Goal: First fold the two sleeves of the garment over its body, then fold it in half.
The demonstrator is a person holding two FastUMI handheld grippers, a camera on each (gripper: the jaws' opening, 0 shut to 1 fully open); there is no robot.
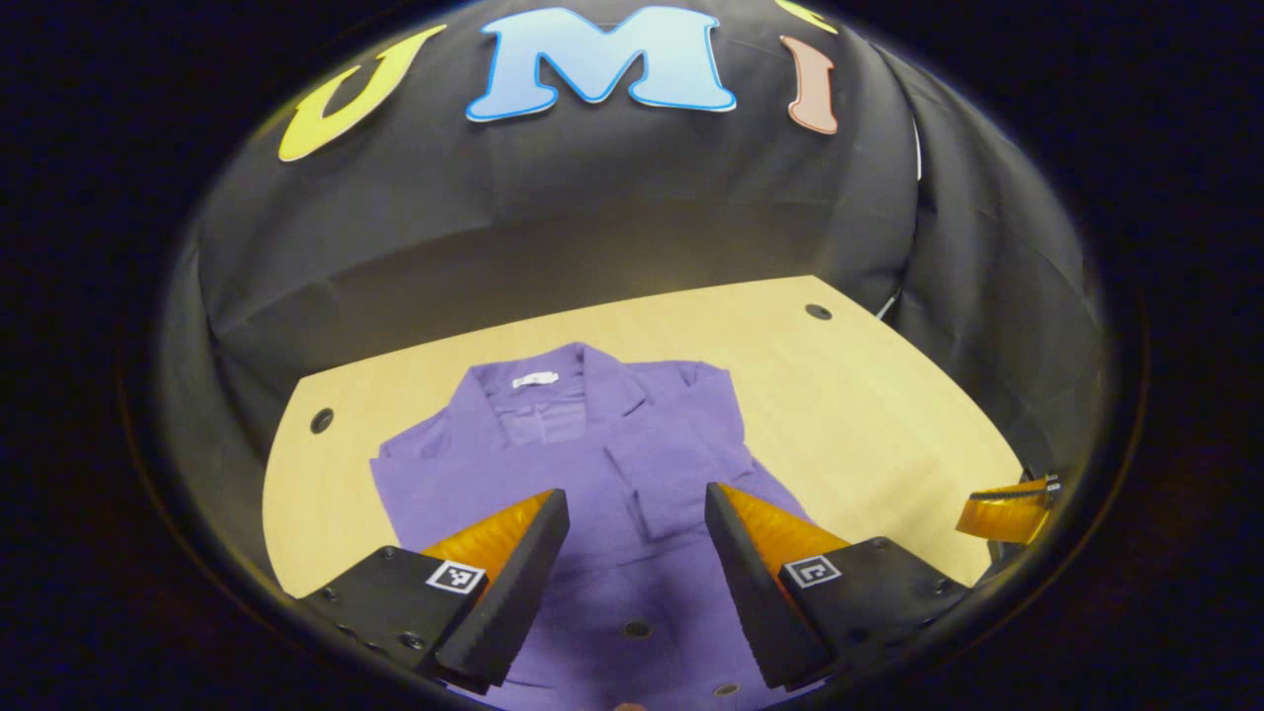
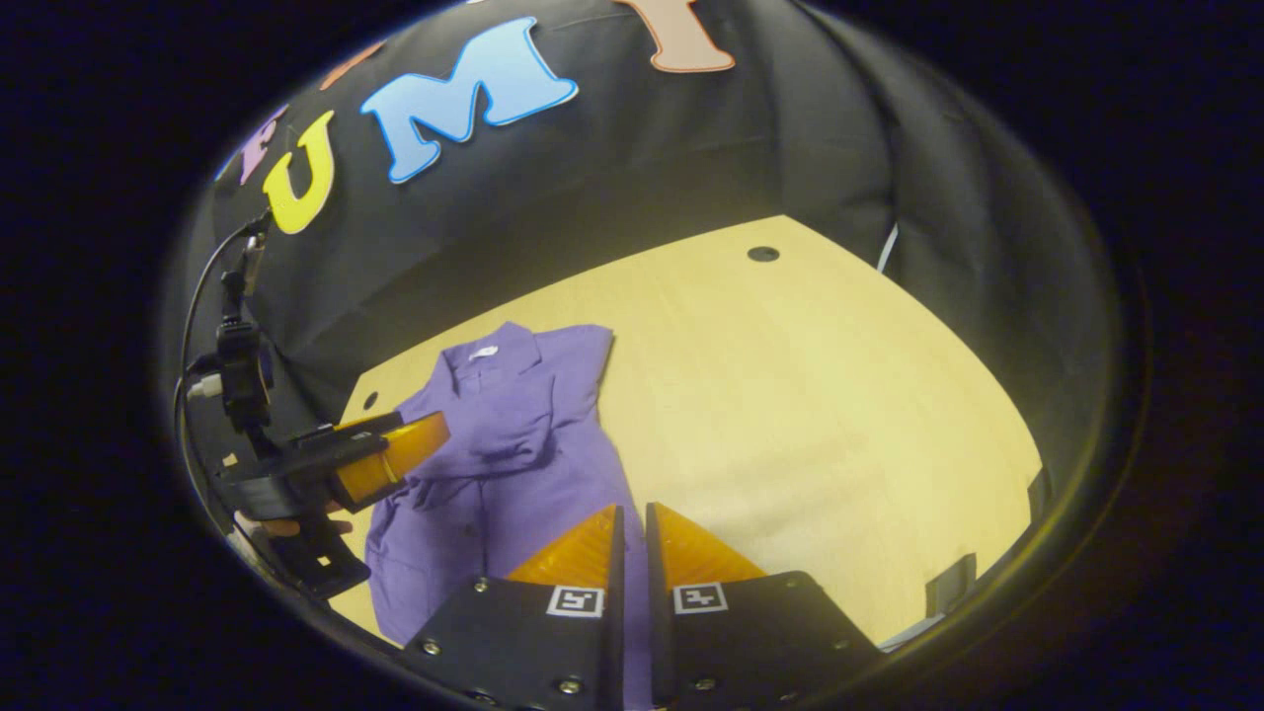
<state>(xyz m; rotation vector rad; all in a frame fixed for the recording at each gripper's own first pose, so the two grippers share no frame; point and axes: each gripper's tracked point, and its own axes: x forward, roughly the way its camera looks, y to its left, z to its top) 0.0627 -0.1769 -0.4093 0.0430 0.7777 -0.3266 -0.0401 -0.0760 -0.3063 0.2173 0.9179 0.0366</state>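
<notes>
The purple garment (image 1: pixel 583 464) is lying collar-away on the pale wooden surface (image 1: pixel 869 395), toward its left half, with at least one sleeve (image 1: pixel 662 484) already lying folded across the body.

Going from the left: the left tongs (image 1: pixel 637 538) are hovering over the lower body of the garment with their jaws standing wide, gripping nothing. If they are closing here, they are risking pinching only the top layer, or dragging the folded sleeve out of place and undoing the fold. Further right, the right tongs (image 2: pixel 629 553) are sitting at the garment's right hem edge with their jaws nearly together; a strip of purple is showing in the narrow gap, but I cannot tell whether cloth is actually pinched. If only one side is lifting, the half-fold is likely coming out skewed, with the hem missing the shoulders.

The left gripper view is showing the collar label, the folded sleeve and the buttons squarely, plus a tip of the right tongs at its right rim. The right gripper view is showing the left tongs from the side, their cable, fingers of the hand (image 2: pixel 296 526) holding them, and the bare stretch of surface to the right.
</notes>
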